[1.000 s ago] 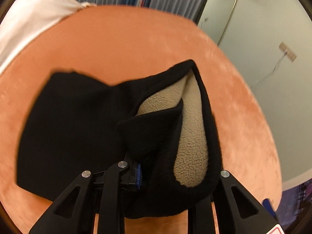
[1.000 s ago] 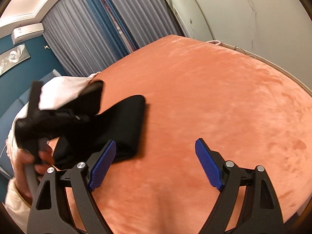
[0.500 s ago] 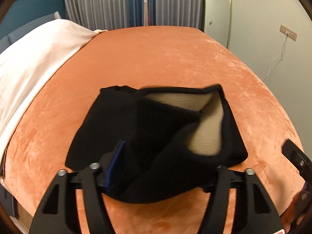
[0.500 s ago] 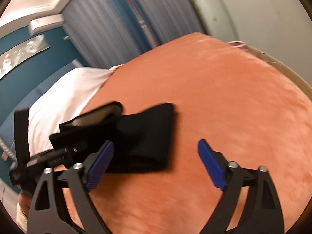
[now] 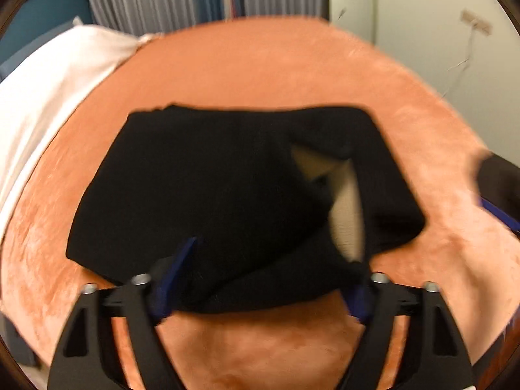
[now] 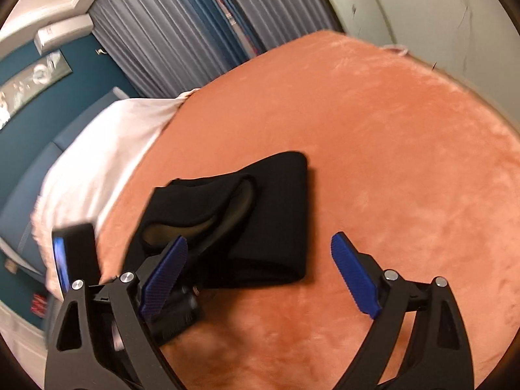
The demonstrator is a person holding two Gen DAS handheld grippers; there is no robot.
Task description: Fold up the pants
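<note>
Now at the release. Black pants (image 5: 234, 195) lie in a folded stack on the orange bed cover (image 5: 276, 65), near the front edge, with a white sheet (image 5: 42, 97) off to the side.

Left gripper (image 5: 269, 279): jaws opening, near edge of the pants between them, pads not seen pressing on the cloth. Picture is blurred, so light contact cannot be ruled out.

Right gripper (image 6: 256, 273): jaws spread wide, nothing between them, hovering over bare cover just beside the stack's folded end.

Top layer is not flat. A flap stands up and shows the tan fleece lining (image 5: 346, 214); from the right wrist view the same opening gapes like a pocket (image 6: 227, 214).

Judgement on doing this step well:
- Back the left gripper out low and straight, jaws fully apart, so the pads do not drag the top layer off square.
- Do not lift while cloth sits between the pads.
- The raised flap likely needs pressing down or a re-tuck before the fold counts as finished; thick fleece tends to spring back.
- The right gripper is well placed to hold the folded end steady.
</note>
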